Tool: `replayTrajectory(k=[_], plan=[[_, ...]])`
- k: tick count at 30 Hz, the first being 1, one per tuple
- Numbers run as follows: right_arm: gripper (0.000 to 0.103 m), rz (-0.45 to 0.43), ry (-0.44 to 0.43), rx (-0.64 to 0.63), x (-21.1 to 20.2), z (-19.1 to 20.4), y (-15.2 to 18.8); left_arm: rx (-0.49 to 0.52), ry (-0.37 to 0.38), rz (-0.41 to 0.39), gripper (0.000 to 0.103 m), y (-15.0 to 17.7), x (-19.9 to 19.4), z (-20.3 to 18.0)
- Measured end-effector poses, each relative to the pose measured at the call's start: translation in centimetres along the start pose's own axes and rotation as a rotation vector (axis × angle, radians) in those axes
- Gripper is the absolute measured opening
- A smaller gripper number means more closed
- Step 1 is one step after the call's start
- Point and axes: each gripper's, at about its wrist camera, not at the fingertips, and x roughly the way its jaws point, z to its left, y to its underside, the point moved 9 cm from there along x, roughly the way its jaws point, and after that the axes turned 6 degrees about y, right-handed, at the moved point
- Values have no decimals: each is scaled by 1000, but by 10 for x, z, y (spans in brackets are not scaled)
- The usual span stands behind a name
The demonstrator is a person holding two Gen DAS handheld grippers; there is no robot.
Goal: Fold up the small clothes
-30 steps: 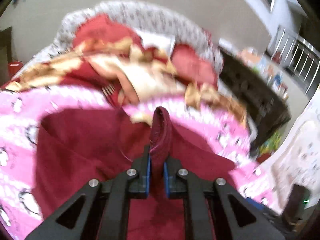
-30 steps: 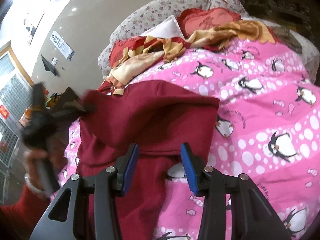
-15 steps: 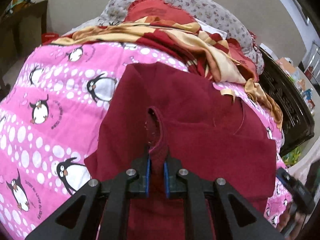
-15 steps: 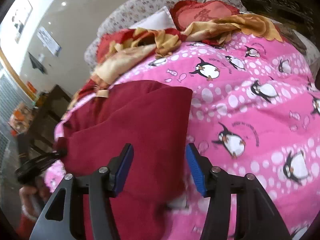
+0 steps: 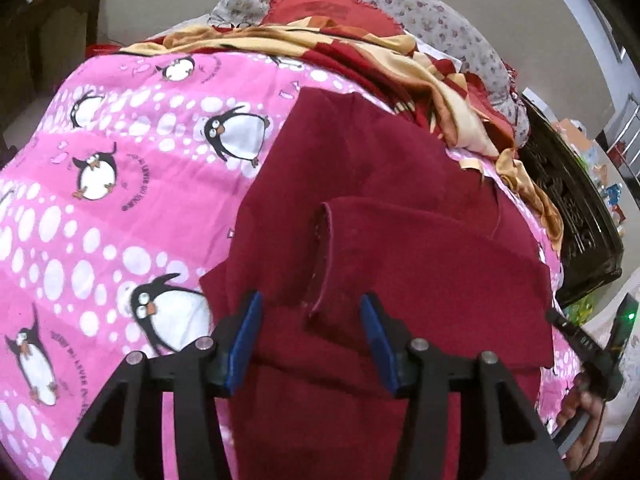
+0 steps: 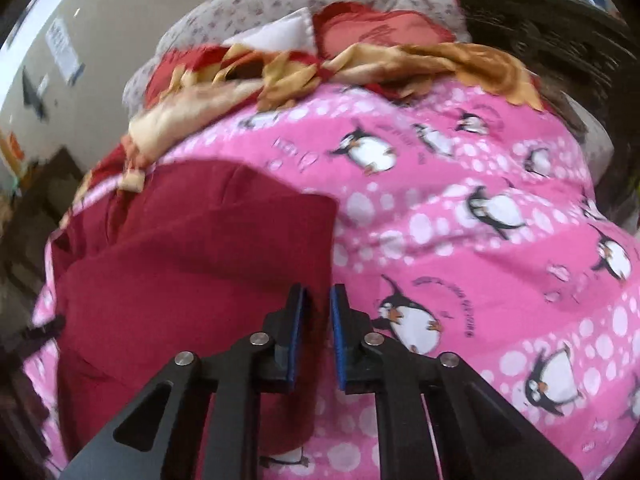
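Observation:
A dark red garment (image 5: pixel 360 208) lies spread on the pink penguin-print blanket (image 5: pixel 120 184), with one part folded over the rest. My left gripper (image 5: pixel 310 334) is open just above the folded flap's edge, which lies loose between its blue pads. In the right wrist view the same garment (image 6: pixel 192 264) lies left of centre. My right gripper (image 6: pixel 318 332) is nearly closed over the garment's right edge, its blue pads a narrow gap apart with red cloth between them. The right wrist view is blurred.
A crumpled red and gold blanket (image 5: pixel 400 60) and a floral cushion (image 5: pixel 420 12) lie at the far end of the bed. A dark carved wooden piece of furniture (image 5: pixel 568 216) stands on the right. The other hand-held gripper (image 5: pixel 588 352) shows at the lower right.
My left gripper has opened and let go of the garment flap, which now lies folded over. My right gripper has narrowed from wide open to nearly closed at the garment's right edge.

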Motion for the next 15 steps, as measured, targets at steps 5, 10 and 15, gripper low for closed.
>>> replayTrajectory(k=[5,10,15], plan=[[32,-50,-77,30,-41,6,-3,35,-17,-54,58,-6,-17,-8],[32,4,-161,-117,-43,50,24,60,-40,-23,62,-11,8,-15],[29,84,-75,-184,-15,51,50,83,-99,18,62,-9,25,-7]])
